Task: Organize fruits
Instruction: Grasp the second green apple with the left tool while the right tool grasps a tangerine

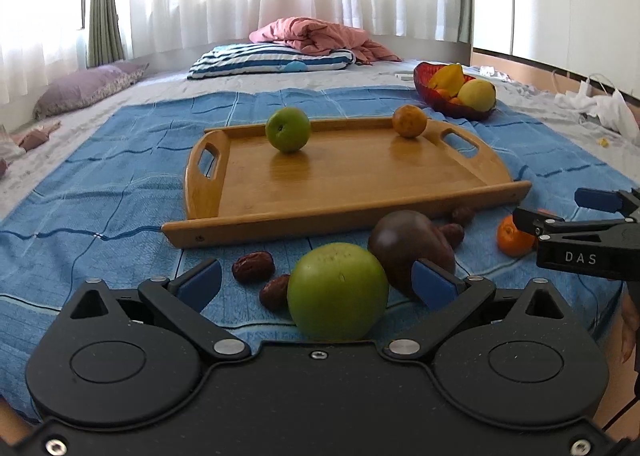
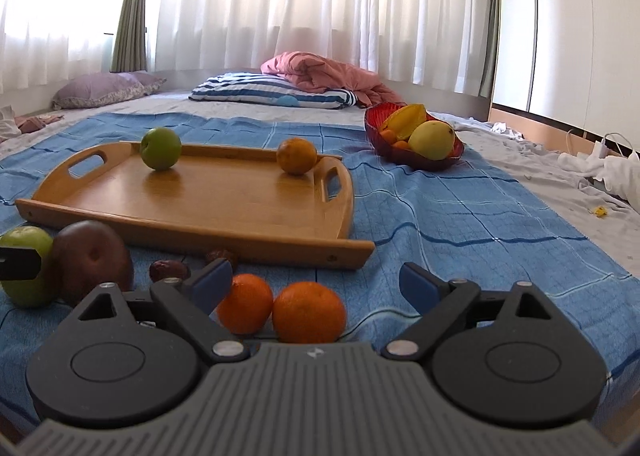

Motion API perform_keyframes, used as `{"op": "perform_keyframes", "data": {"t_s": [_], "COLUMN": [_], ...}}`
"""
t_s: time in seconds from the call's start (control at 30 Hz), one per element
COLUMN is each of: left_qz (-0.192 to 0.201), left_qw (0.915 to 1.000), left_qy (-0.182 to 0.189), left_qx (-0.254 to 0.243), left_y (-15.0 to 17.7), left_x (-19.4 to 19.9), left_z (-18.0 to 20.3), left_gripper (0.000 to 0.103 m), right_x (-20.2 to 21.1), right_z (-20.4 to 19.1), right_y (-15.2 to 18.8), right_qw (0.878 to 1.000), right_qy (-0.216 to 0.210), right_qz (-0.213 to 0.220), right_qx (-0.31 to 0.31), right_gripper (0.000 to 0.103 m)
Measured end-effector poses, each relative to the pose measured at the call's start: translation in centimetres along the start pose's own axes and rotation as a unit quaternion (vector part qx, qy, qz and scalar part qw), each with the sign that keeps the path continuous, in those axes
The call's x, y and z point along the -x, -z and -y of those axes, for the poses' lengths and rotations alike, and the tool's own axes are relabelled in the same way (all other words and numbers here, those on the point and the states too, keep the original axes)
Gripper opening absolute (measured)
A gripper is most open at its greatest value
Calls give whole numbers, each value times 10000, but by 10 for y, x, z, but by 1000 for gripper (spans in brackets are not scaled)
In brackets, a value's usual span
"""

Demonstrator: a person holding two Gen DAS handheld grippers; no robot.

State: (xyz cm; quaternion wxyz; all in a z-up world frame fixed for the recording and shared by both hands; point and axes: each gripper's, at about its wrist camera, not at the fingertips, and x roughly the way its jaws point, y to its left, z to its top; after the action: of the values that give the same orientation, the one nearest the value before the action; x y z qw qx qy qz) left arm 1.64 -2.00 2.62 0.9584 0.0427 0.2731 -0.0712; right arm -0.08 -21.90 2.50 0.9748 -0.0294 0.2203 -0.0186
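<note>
Two tongs wide: left tongs [image 1: 316,284] straddle green apple [image 1: 337,292], untouched; right tongs [image 2: 316,288] over two oranges [image 2: 308,312], lower centre.

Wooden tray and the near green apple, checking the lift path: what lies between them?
Only bare blue cloth between green apple and wooden tray, left wrist view.

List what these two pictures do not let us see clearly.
- Left wrist view: the small orange mandarin is partly hidden by the right hand-held gripper.
- Right wrist view: the big green apple is partly covered by a black gripper finger at the left edge.
- Both views: small orange fruits in the red glass bowl are mostly hidden by larger fruit.
</note>
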Motion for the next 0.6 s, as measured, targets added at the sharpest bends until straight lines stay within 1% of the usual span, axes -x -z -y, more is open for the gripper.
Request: {"op": "perform_keyframes", "data": {"t_s": [0.17,0.27,0.33,0.37,0.43,0.53,0.57,0.6], "left_qz": [14,-43,-79,-96,-133,-150,-156,-158], "left_qw": [10000,10000,9999,9999,9999,9998,9997,9997], "left_qy": [25,60,55,49,43,81,112,134], "left_qx": [-58,-11,33,49,87,137,145,139], "left_y": [6,9,12,13,14,14,14,14], "left_x": [6,6,6,6,4,4,4,3], "left_z": [6,7,7,7,6,3,3,3], "left_gripper": [90,82,73,71,63,59,57,54], "right_x": [6,9,10,12,15,23,25,27], "right_z": [-3,-6,-7,-7,-7,-2,0,3], "right_y": [7,10,12,13,15,16,16,15], "right_qw": [9999,9999,9999,9999,9999,9995,9993,9991], "right_qy": [35,8,-54,-72,-97,-25,14,69], "right_qz": [104,136,120,111,126,268,304,328], "right_qx": [-29,-28,-31,-30,-57,-163,-202,-256], "right_gripper": [97,97,97,95,93,87,83,76]}}
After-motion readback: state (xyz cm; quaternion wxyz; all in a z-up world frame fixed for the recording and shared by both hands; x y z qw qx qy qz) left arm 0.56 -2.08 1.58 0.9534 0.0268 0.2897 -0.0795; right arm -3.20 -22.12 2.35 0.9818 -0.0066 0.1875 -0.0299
